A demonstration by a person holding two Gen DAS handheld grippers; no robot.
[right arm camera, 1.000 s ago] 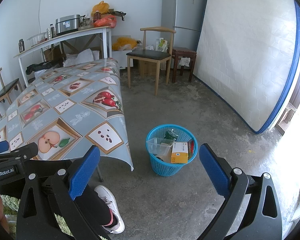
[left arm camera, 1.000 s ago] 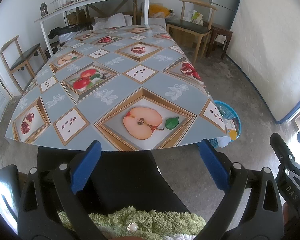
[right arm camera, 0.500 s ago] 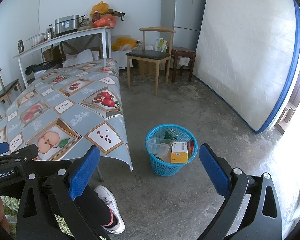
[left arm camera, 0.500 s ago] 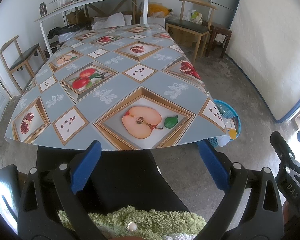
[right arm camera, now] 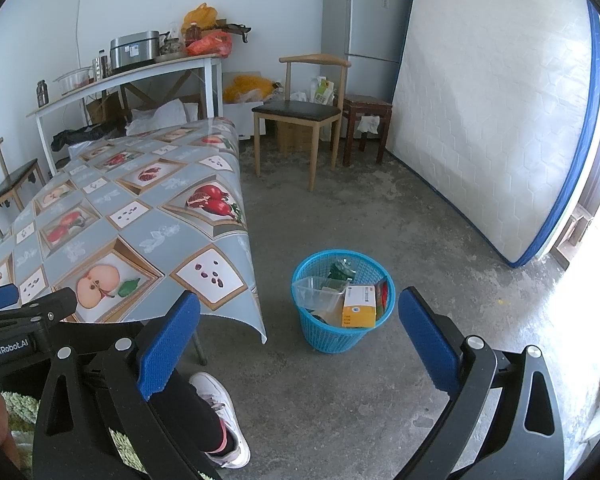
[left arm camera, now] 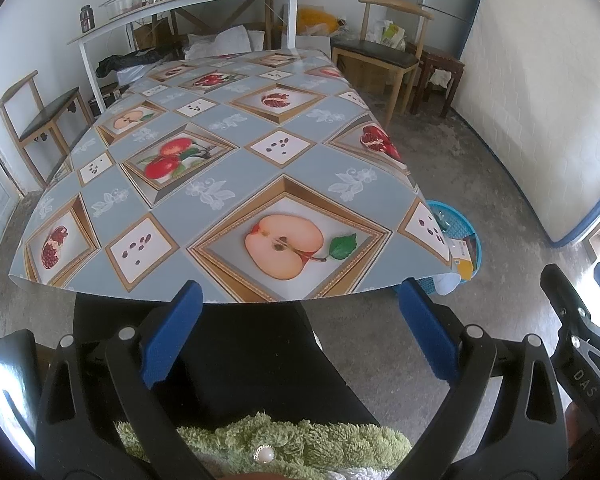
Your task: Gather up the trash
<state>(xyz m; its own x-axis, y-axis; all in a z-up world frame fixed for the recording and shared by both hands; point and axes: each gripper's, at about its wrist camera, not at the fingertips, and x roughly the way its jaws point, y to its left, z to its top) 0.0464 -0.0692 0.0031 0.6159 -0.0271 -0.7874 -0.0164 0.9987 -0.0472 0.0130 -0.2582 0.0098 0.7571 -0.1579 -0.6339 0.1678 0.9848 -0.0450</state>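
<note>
A blue plastic basket (right arm camera: pixel 342 334) stands on the concrete floor to the right of the table. It holds trash: a yellow and white box (right arm camera: pixel 359 306), a clear plastic tub (right arm camera: pixel 318 294) and a green wrapper (right arm camera: pixel 340 270). The basket's rim also shows past the table corner in the left wrist view (left arm camera: pixel 458 222). My left gripper (left arm camera: pixel 300 330) is open and empty, held in front of the table's near edge above the person's lap. My right gripper (right arm camera: pixel 300 338) is open and empty, held above the floor with the basket between its fingers in view.
The table (left arm camera: pixel 228 184) wears a grey fruit-print cloth with nothing on it. A wooden chair (right arm camera: pixel 300 114), a stool (right arm camera: pixel 366 114), a fridge (right arm camera: pixel 366 20) and a leaning mattress (right arm camera: pixel 496 112) stand beyond. A white side table (right arm camera: pixel 140 72) holds kitchenware. The person's shoe (right arm camera: pixel 220 412) rests on the floor.
</note>
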